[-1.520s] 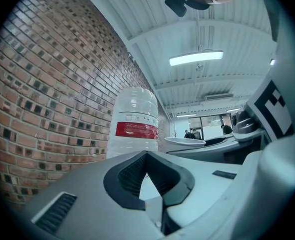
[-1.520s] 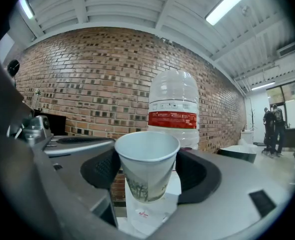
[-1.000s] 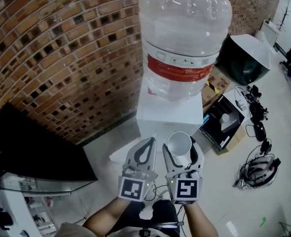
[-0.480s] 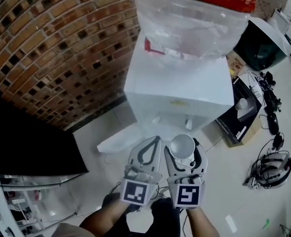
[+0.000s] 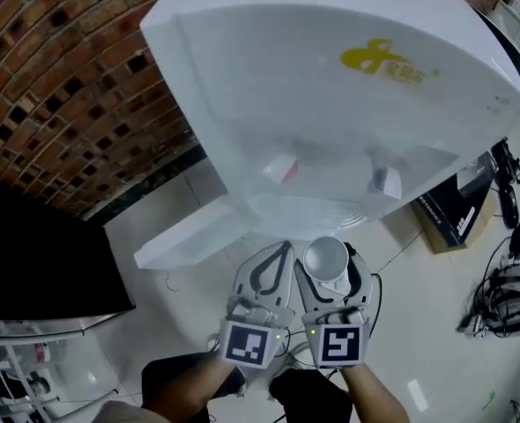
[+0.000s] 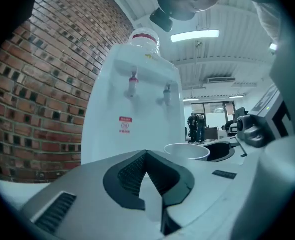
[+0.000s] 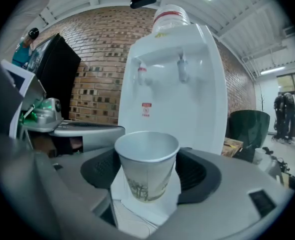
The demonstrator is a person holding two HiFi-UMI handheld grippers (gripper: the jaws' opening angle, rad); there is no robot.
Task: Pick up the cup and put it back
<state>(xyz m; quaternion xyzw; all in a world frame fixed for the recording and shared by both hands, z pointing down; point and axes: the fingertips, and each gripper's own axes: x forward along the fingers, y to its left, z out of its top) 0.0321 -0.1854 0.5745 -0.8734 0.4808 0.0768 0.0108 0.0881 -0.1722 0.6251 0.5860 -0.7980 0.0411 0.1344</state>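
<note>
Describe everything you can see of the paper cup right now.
The paper cup is white, with a rolled rim, walls that taper toward the base, and a faint grey-green drawing printed low on its side. It looks like thin coated paper, and the inside looks empty. It stands upright, clear of the floor, between the dark inner faces of the right gripper, which grip its sides. It sits in front of the white water dispenser, lower than its taps, and nothing else touches it.
</note>
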